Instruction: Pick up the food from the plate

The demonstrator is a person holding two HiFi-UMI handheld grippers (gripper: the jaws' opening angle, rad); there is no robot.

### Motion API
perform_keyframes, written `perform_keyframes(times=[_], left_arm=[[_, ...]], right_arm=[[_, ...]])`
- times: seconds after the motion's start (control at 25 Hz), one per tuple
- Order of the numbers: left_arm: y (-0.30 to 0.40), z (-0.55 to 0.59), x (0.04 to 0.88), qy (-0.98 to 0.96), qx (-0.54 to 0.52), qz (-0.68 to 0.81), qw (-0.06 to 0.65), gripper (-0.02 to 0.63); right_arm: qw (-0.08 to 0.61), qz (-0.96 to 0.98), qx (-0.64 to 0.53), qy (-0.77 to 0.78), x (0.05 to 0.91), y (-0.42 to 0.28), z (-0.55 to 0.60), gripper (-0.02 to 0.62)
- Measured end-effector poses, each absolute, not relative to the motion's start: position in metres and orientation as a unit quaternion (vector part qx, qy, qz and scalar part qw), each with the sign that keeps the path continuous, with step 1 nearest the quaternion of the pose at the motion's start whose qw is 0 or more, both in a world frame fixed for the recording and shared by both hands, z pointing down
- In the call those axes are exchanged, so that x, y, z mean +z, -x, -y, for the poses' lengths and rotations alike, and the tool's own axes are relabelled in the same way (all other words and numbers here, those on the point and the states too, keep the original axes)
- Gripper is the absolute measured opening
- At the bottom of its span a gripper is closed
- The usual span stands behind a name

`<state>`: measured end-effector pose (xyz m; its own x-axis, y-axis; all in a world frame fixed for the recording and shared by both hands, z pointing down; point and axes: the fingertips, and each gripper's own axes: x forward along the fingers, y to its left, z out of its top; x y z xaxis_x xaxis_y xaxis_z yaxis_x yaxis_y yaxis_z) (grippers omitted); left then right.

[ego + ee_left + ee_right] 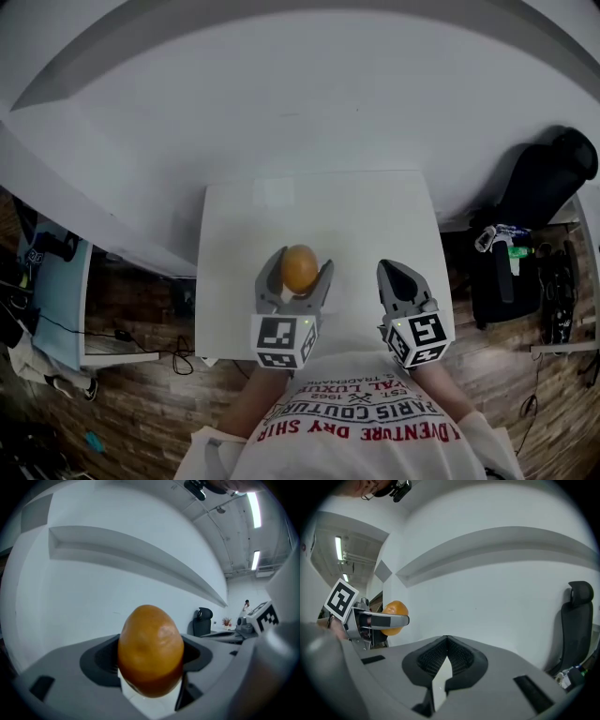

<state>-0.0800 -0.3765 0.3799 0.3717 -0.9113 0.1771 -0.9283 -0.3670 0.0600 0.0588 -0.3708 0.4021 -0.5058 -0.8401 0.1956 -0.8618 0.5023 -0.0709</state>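
Nearest the head camera, a white shirt [361, 427] with red lettering, and just past it the two marker cubes. Beyond those, left gripper [300, 263] clamped on the food [300, 270], an orange, egg-shaped piece, with one grey jaw against each flank. Held over the near half of the white table [356, 211], a little left of centre. Seen from the left gripper view, fills the whole gap between the dark pads, narrower end up, against a pale wall. Right gripper [398, 274] alongside, apart from the left one, jaws pressed together with nothing between them, tips meeting in a point in the right gripper view. At the left of that same view, the left gripper side-on with the food bulging above its jaw. Off to the table's right, a black chair [548, 178]; to either side, wooden floor [141, 394].
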Motion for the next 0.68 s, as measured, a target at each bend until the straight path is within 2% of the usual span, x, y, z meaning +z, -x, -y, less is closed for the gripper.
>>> perform_keyframes(times=[0.68], left_arm=[[0.078, 0.38, 0.402, -0.83, 0.079, 0.544, 0.091, 0.345]], right_arm=[[0.083, 0.863, 0.112, -0.485, 0.424, -0.056, 0.367, 0.012]])
